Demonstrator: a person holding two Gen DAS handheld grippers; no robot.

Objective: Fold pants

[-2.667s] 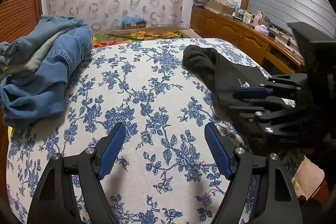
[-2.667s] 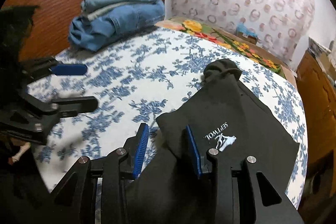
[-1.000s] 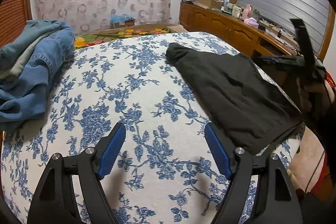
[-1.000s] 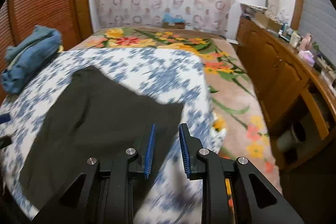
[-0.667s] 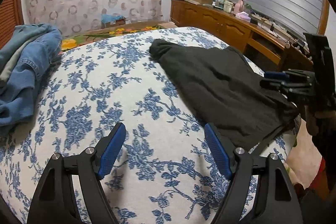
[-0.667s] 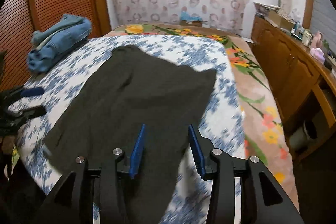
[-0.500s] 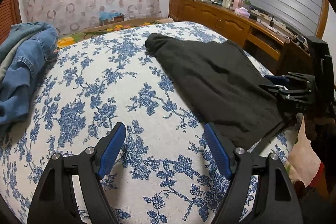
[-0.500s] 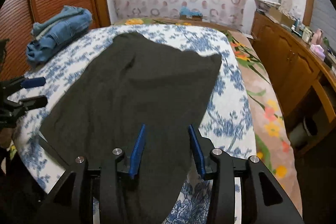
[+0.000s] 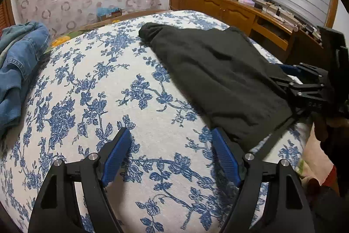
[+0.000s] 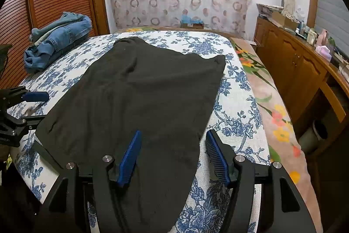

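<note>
A: On the left?
B: Jeans pile point(image 10: 57, 38), then the left tool point(image 9: 171, 157), spread wide, empty.
A: And the black pants point(image 10: 139, 97)?
B: Flat on the floral bed point(image 9: 104, 88). The right tool point(image 10: 173, 158) gapes over their near edge, probably not touching.

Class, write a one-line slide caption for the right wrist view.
Open right gripper poised over black pants spread on the floral bedspread, denim pile behind.
</note>
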